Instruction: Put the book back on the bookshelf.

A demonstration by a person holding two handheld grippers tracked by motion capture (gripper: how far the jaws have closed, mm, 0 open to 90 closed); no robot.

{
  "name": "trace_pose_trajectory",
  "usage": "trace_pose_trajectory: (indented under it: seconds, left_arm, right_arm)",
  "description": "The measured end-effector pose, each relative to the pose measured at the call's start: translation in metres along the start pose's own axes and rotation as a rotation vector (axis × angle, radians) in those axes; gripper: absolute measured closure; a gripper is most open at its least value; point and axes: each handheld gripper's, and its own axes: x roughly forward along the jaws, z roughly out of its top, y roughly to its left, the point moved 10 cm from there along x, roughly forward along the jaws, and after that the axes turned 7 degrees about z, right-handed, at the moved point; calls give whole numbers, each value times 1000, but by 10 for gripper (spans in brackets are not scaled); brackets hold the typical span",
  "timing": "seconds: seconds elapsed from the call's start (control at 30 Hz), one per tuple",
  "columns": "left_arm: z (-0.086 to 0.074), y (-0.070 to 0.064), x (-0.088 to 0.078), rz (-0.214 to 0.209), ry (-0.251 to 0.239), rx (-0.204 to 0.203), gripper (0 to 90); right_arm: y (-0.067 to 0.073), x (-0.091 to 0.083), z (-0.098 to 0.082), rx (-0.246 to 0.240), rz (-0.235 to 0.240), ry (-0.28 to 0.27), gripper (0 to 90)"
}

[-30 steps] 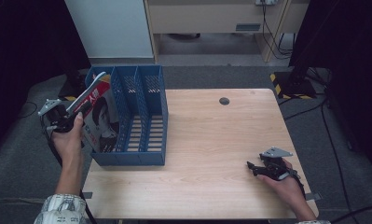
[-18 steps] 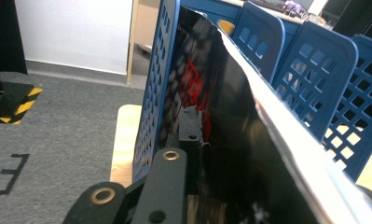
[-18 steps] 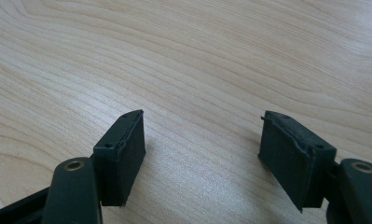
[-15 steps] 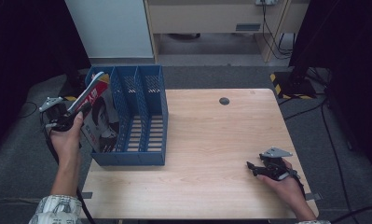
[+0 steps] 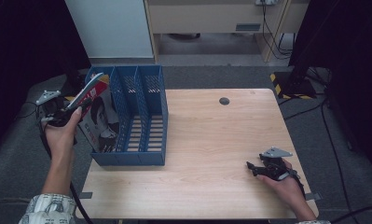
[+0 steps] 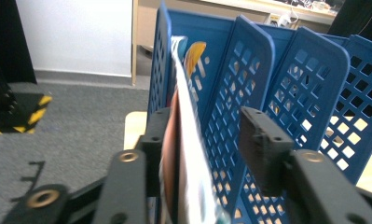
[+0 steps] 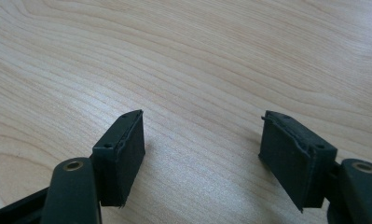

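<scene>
While both grippers' fingers [image 6: 263, 140] stand released, a magazine [image 5: 97, 116] leans in the blue rack's [image 5: 148, 116] leftmost slot.

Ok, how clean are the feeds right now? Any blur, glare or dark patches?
High view: table evenly lit, both sides and the far corners fall into deep shadow, no glare. Left gripper view: the magazine between the jaws and the near jaws are soft and out of focus, the blue file rack sharper. Right gripper view: wood grain crisp, a mild sheen, soft shadows under the jaws.
</scene>
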Motion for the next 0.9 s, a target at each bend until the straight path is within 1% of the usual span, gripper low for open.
trace_pose_trajectory:
  seconds: [0.03, 0.07, 0.1, 0.17, 0.2, 0.27, 0.3, 0.33, 0.4, 0.47, 0.53, 0.6, 0.67, 0.7, 0.73, 0.77, 0.8, 0.9]
  left_arm:
    - [4, -1, -1, 1, -5, 8, 497]
    - [4, -1, -1, 1, -5, 8, 482]
    - [8, -3, -2, -3, -16, 14, 482]
    - [15, -5, -4, 0, -30, 33, 435]
    - [23, -8, -4, 12, -33, 63, 396]
    - [25, -9, -4, 13, -28, 71, 360]
    - [28, -10, -4, 12, -21, 78, 360]
    - [33, -11, -3, 24, -13, 95, 348]
    - [34, -12, -2, 27, -8, 102, 348]
    - [36, -12, 1, 36, 14, 114, 354]
    - [36, -12, 2, 37, 22, 118, 362]
    - [36, -11, 5, 44, 42, 135, 365]
    - [35, -12, 7, 41, 53, 146, 384]
    - [35, -12, 9, 44, 61, 147, 384]
    - [34, -10, 11, 52, 64, 144, 419]
    - [34, -10, 11, 52, 64, 144, 423]
    - [34, -7, 14, 61, 72, 136, 430]
    - [35, -5, 15, 61, 80, 136, 460]
  right_arm:
    - [0, 0, 0, 0, -1, 0, 309]
    - [0, 0, 0, 0, -1, 0, 309]
    - [0, 0, 0, 0, -1, 0, 309]
    - [0, 0, 0, 0, -2, -3, 309]
    - [0, 0, 0, -2, 0, 0, 309]
    - [0, 0, 0, 0, 0, -1, 307]
    - [0, 0, 0, 0, 0, -1, 307]
    - [0, 0, 0, -1, -1, -2, 306]
    - [0, 0, 0, -1, -1, -2, 307]
    - [0, 0, 0, -1, -1, -3, 306]
    - [1, 0, 0, 1, 0, -2, 306]
    - [1, 0, 0, -1, 1, -2, 307]
    - [2, 0, 0, 2, 3, 0, 305]
    - [2, 0, 0, 2, 3, 0, 305]
    - [2, 0, 0, 1, 4, 0, 305]
    - [2, 1, 0, 1, 4, 0, 304]
    - [2, 1, 0, 1, 3, 0, 304]
    - [1, 1, 0, -4, 2, -1, 304]
